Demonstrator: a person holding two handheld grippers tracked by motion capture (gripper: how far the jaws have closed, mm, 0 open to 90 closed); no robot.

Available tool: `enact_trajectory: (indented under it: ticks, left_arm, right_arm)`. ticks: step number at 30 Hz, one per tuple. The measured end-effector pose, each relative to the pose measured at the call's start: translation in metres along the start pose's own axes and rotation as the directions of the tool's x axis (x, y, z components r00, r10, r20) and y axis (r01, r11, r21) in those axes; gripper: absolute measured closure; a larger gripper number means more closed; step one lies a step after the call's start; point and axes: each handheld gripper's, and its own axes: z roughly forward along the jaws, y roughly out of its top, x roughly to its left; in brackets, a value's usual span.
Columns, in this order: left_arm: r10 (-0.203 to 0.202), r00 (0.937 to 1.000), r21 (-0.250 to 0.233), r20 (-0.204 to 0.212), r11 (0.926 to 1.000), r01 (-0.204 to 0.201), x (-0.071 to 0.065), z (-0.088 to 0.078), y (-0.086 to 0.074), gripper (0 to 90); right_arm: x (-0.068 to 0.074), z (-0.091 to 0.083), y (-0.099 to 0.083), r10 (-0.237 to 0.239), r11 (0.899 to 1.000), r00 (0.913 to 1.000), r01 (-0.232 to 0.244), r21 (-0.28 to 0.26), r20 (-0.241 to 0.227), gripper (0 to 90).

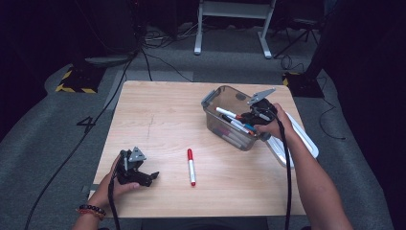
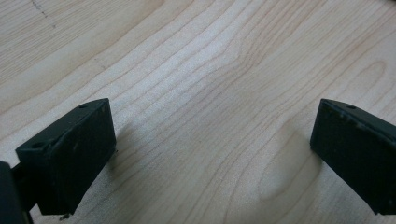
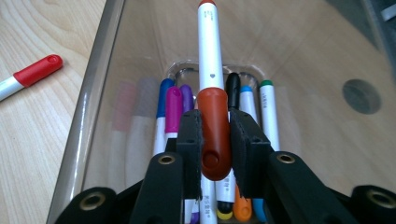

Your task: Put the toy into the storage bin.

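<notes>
My right gripper (image 3: 215, 135) is shut on the rust-red cap of a white marker (image 3: 210, 56), which points away from me over a clear plastic bin (image 3: 88, 107). Several capped markers lie on the bin's floor under it. In the high view that gripper (image 1: 253, 116) hangs over the bin (image 1: 210, 99) at the table's right, with the held marker (image 1: 228, 113) sticking out to the left. A red-capped marker (image 1: 191, 166) lies loose on the wood near the front middle. My left gripper (image 1: 149, 178) rests at the front left, open, with bare wood between its jaws (image 2: 212, 135).
A white lid (image 1: 306, 139) lies just right of the bin, partly under the right forearm. The wooden table (image 1: 158, 115) stands on grey carpet, with cables and a metal frame beyond its far edge.
</notes>
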Motion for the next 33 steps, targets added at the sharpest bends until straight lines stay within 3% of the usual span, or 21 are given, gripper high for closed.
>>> enact_trajectory:
  ticks: [2, 7, 14, 16, 21, 26, 30, 33]
  left_arm:
    - [0.0, 1.0, 0.0, 0.0, 1.0, 0.0, 0.0, 0.0, 0.0, 0.4]
    - [0.006, 1.0, 0.001, -0.004, 1.0, -0.006, 0.0, 0.0, 0.0, 0.4]
    - [0.006, 1.0, 0.0, -0.004, 1.0, -0.006, 0.0, 0.0, 0.0, 0.5]
    - [0.005, 1.0, 0.0, -0.003, 1.0, -0.005, 0.0, 0.0, 0.0, 0.5]
    - [0.006, 1.0, 0.001, -0.003, 1.0, -0.006, 0.0, 0.0, 0.0, 0.5]
    - [0.005, 1.0, 0.0, -0.004, 1.0, -0.005, 0.0, 0.0, 0.0, 0.4]
    - [0.006, 1.0, 0.0, -0.004, 1.0, -0.006, 0.0, 0.0, 0.0, 0.5]
    - [0.005, 1.0, 0.0, -0.004, 1.0, -0.005, 0.0, 0.0, 0.0, 0.4]
  right_arm:
    - [0.001, 0.002, 0.001, -0.001, 1.0, 1.0, 0.001, 0.01, -0.004, 75.4]
    - [0.006, 0.012, 0.003, -0.031, 0.994, 0.999, 0.035, 0.107, -0.033, 75.4]
    - [0.004, 0.015, 0.0, -0.004, 0.986, 0.9992, 0.01, 0.169, -0.039, 73.1]
    - [0.001, 0.015, -0.003, 0.019, 0.985, 0.9997, -0.017, 0.171, -0.012, 66.8]
    - [-0.001, 0.008, -0.005, 0.031, 0.992, 0.9995, -0.032, 0.124, 0.012, 59.4]
    - [0.001, -0.011, -0.007, 0.063, 0.998, 0.9975, -0.063, -0.004, 0.032, 50.1]
    - [0.009, -0.029, -0.01, 0.08, 0.992, 0.9943, -0.072, -0.107, 0.07, 40.4]
    - [0.017, -0.047, -0.016, 0.103, 0.975, 0.9926, -0.088, -0.205, 0.064, 35.6]
